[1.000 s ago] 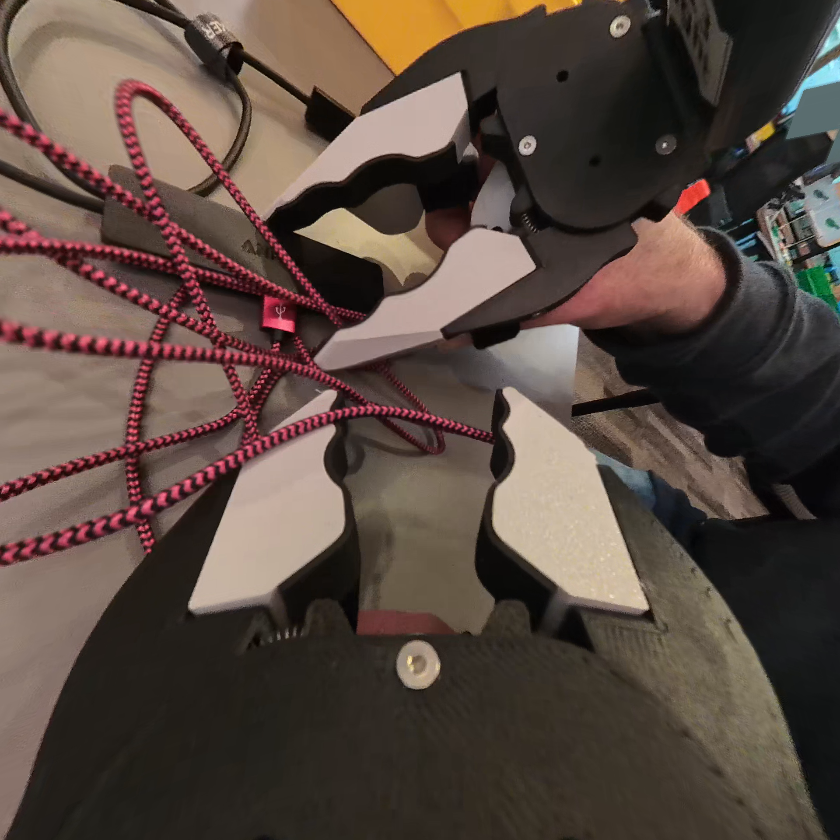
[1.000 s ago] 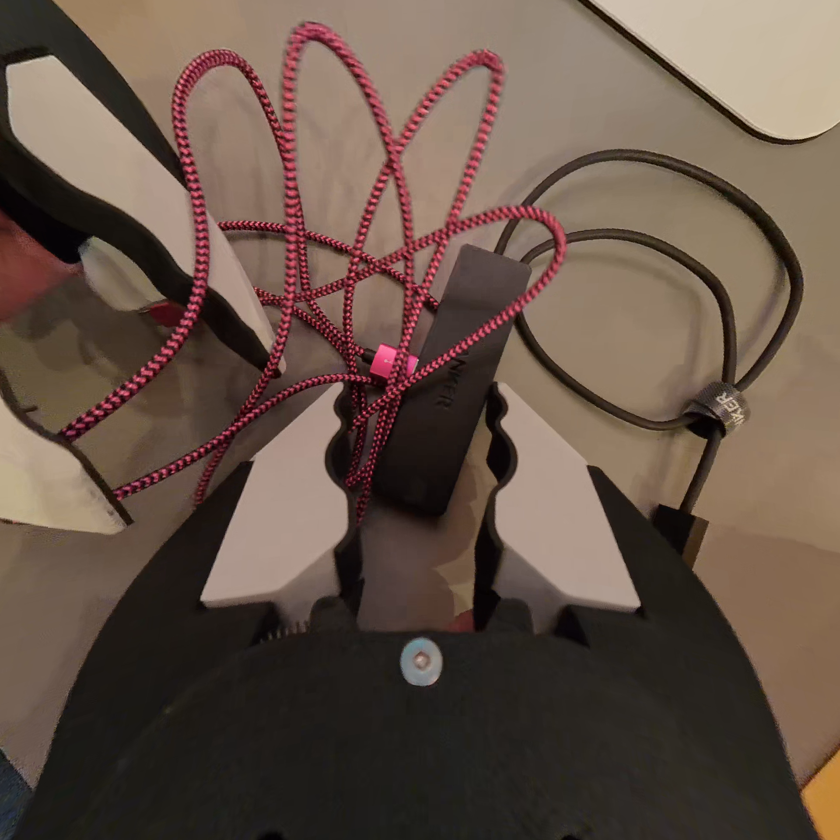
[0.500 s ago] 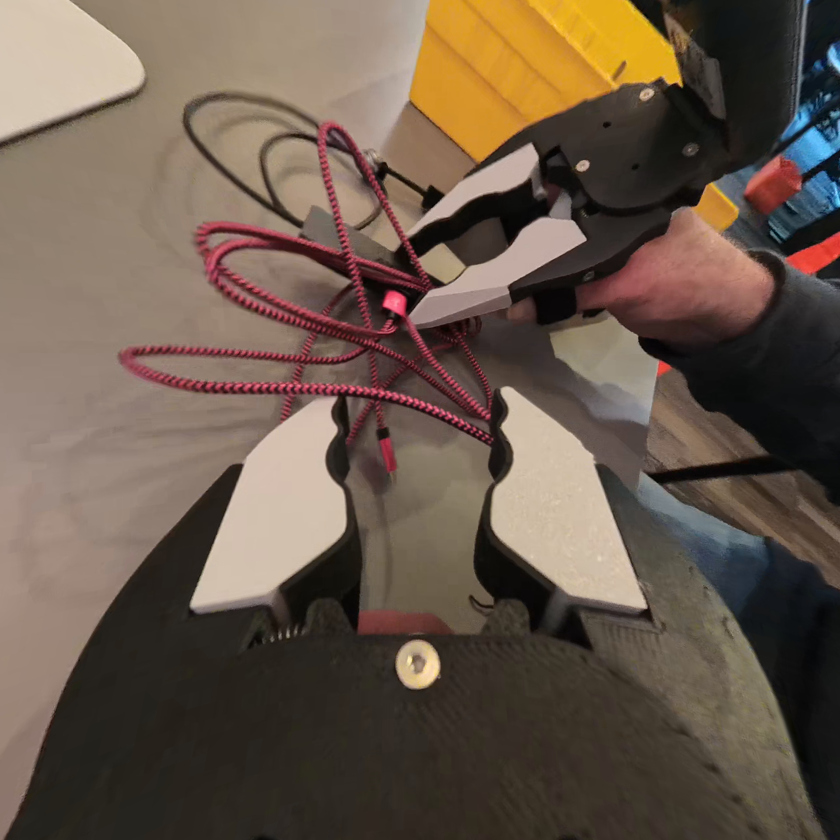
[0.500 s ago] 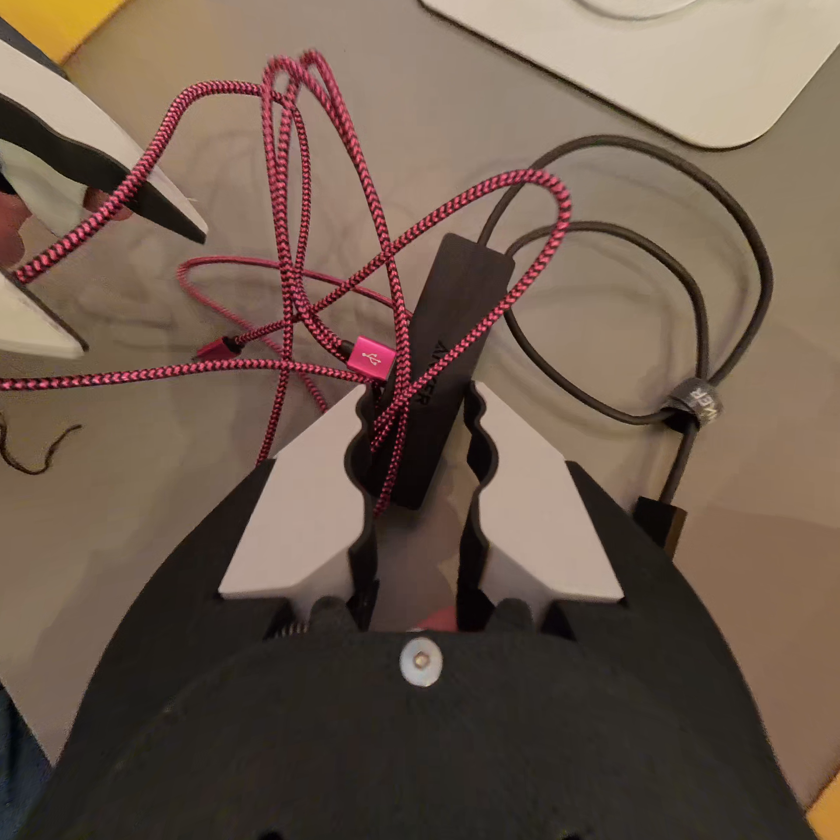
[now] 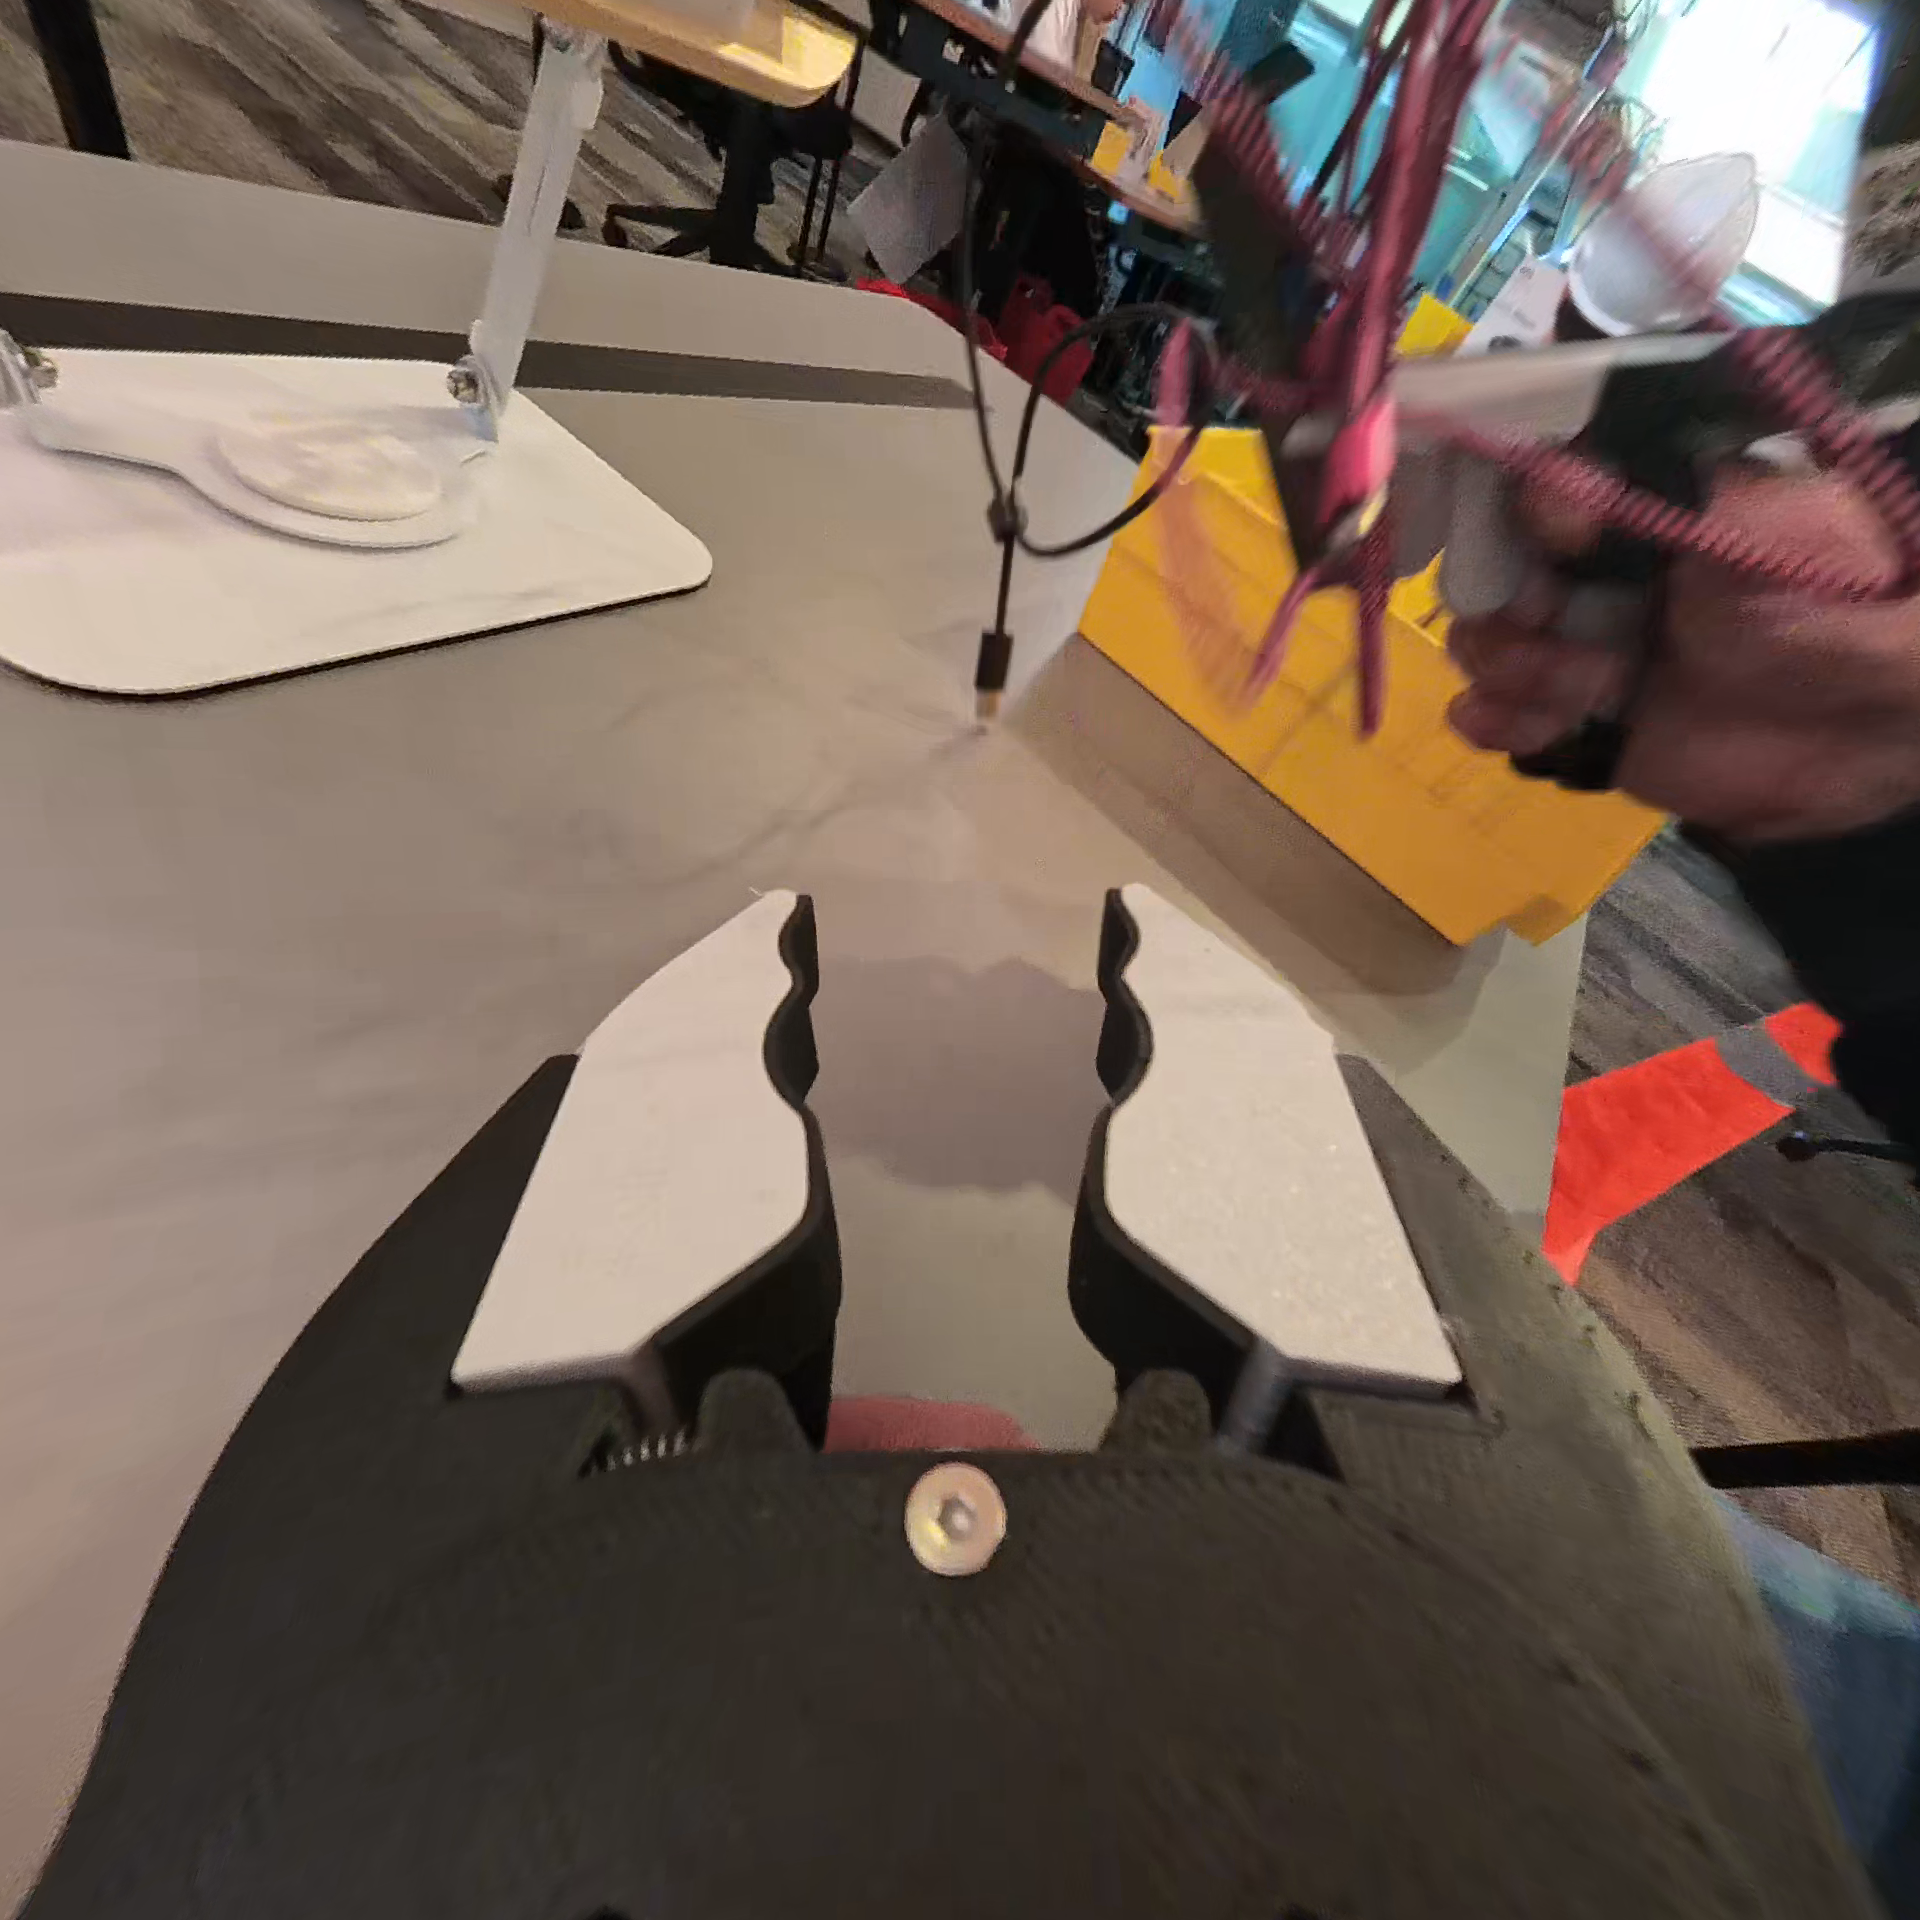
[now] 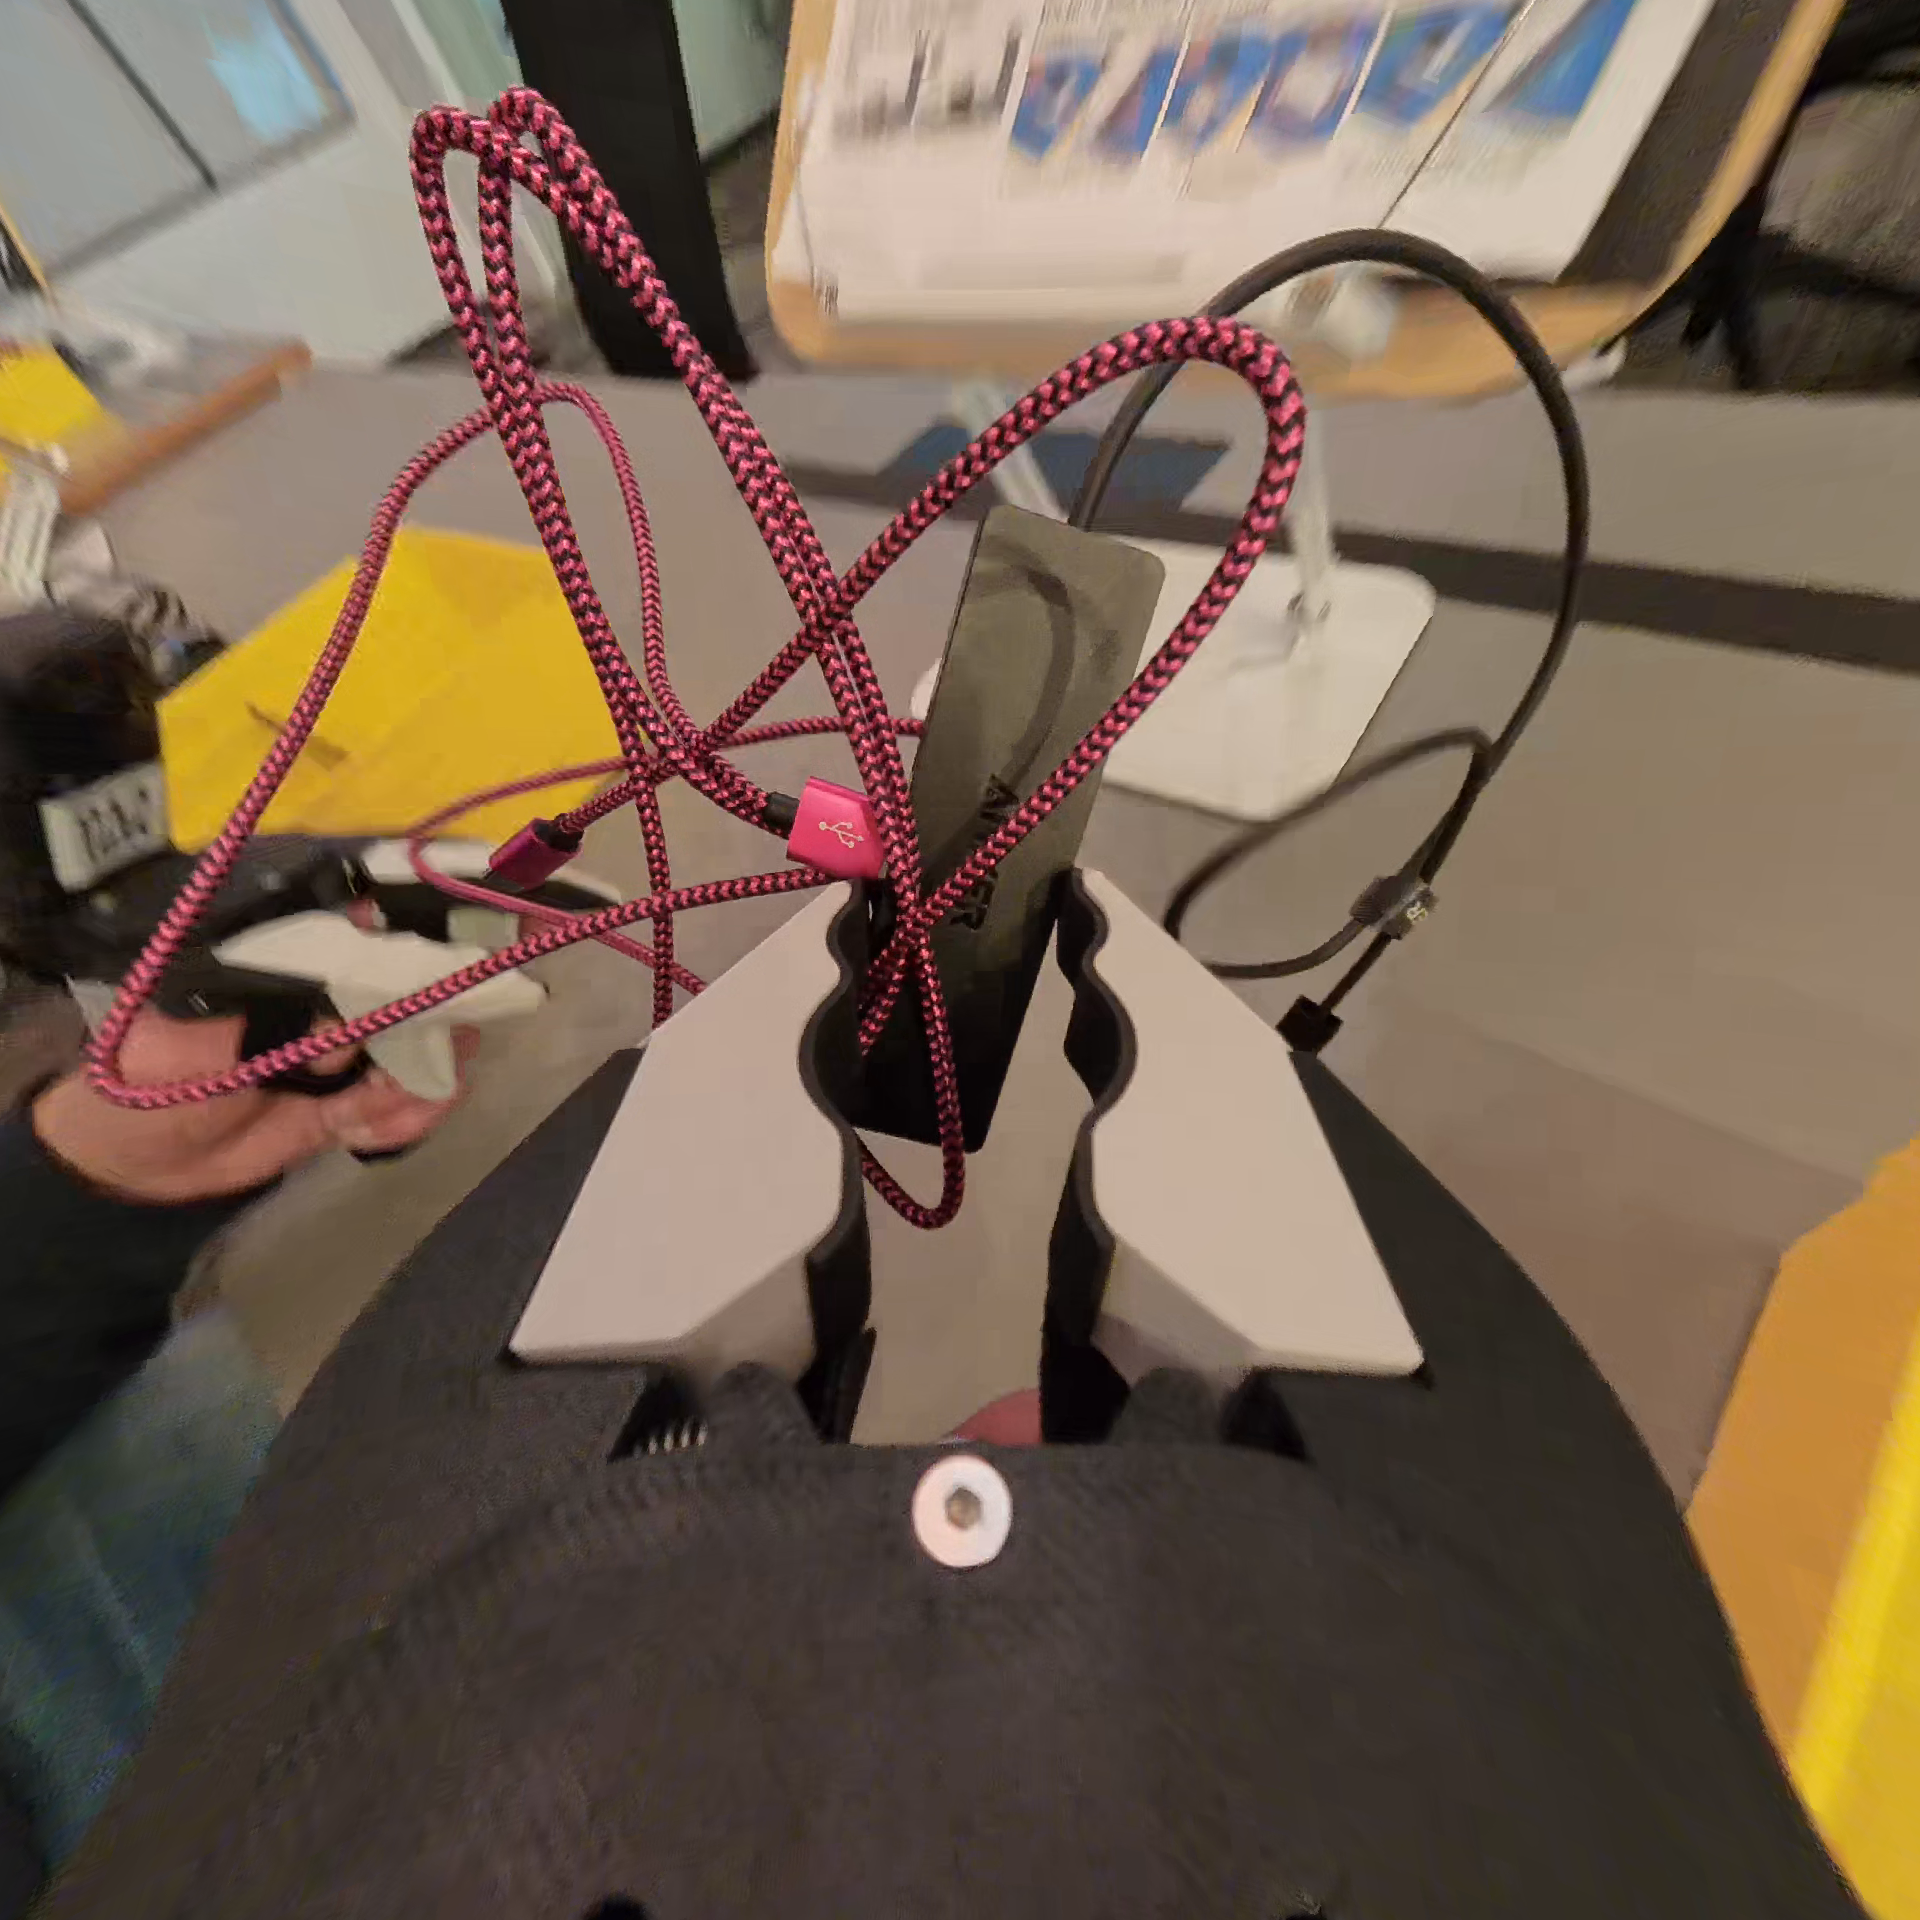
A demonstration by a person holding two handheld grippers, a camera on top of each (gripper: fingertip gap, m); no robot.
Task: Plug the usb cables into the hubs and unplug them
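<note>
Grey table (image 5: 312, 935), yellow bins (image 5: 1351, 727) beside

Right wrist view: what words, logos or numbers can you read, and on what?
I don't quote writing; these bear it.
Black hub: lettering, partly behind the pink cable.
Pink plug: a white symbol.
Strap on the black cable: too small to read.
White tag at left: blurred.
Board behind: blurred.

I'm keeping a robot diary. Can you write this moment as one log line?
right gripper: shut on flat black USB hub, lifted | pink-and-black braided cable: tangled over hub | left gripper: open, empty, above grey table
</note>
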